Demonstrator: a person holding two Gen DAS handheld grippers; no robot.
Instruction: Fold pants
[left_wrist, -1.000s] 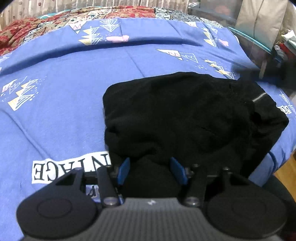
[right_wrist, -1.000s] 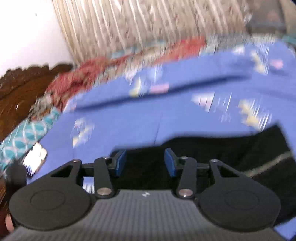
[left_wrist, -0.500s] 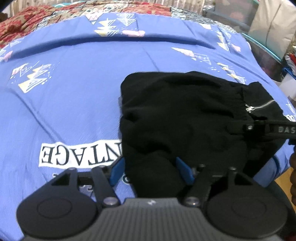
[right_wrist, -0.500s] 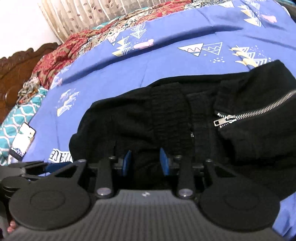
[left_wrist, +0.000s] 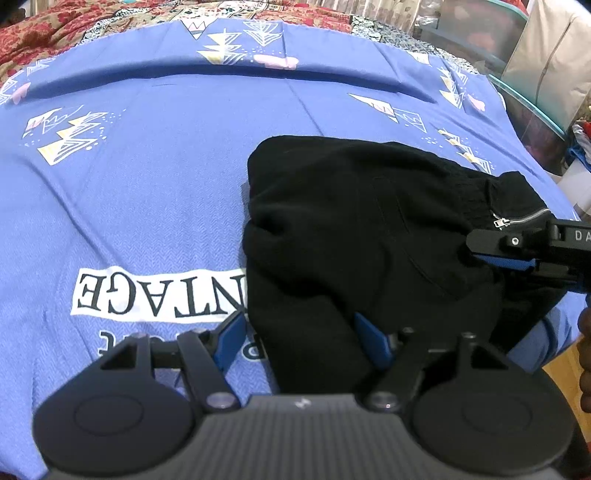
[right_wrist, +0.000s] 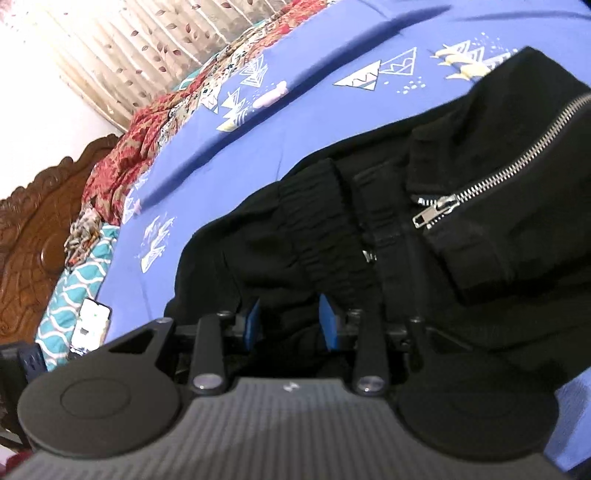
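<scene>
Black folded pants (left_wrist: 354, 236) lie on my blue printed bedsheet (left_wrist: 155, 206). Left tongs (left_wrist: 299, 339), just widened, straddle the near fold unclamped; right tongs (right_wrist: 290, 319), just narrowed, pinch cloth. Uneven pull risks unfolding.

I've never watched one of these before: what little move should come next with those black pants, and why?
Probably close the left gripper on the near edge of the black pants. Its jaws have just been opening and stand wide around a thick roll of cloth, pads apart from it. The right gripper, jaws just closing, already sits in the fabric by the waistband. Both need a grip before lifting.
</scene>
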